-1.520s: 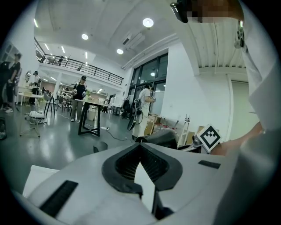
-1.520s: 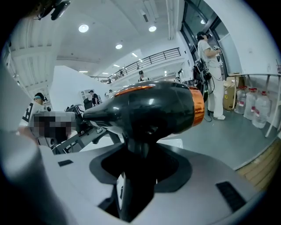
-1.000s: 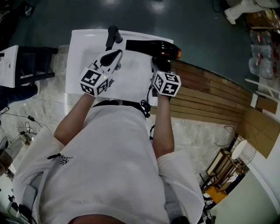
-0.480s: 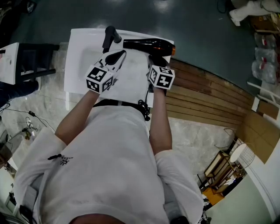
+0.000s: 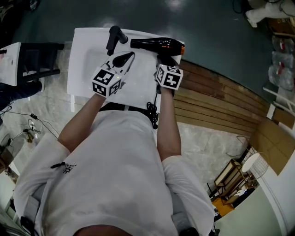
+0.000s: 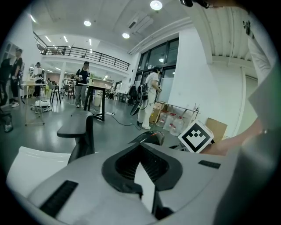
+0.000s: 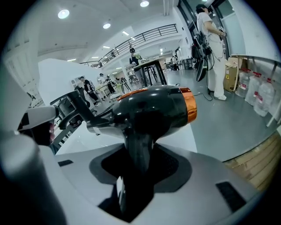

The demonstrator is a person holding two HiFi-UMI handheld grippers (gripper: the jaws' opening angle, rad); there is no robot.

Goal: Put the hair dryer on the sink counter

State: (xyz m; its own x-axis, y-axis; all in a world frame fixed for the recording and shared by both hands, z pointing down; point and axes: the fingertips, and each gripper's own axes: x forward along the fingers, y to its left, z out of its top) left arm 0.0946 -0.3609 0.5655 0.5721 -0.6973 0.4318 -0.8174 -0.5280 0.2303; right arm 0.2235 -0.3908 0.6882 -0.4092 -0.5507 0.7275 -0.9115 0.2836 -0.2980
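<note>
While the right tool (image 5: 164,58) grips the hair dryer (image 5: 154,44) over the sink counter (image 5: 85,60), the left tool (image 5: 130,56) is closed.

This is a big open research hall, not a home. Beyond the left fingers (image 6: 146,184) a polished grey floor (image 6: 109,132) runs to high tables (image 6: 99,88) with people (image 6: 82,85) standing at them, under a railed mezzanine (image 6: 83,53) and round ceiling lights (image 6: 154,5). Right of the right fingers (image 7: 119,193) stand water jugs (image 7: 257,99) and a cardboard box (image 7: 230,70). Under both, the white sink unit (image 5: 83,73) stands free on patches of marble-look flooring (image 5: 207,138) and wooden planks (image 5: 221,99), like a mock-up bathroom.
</note>
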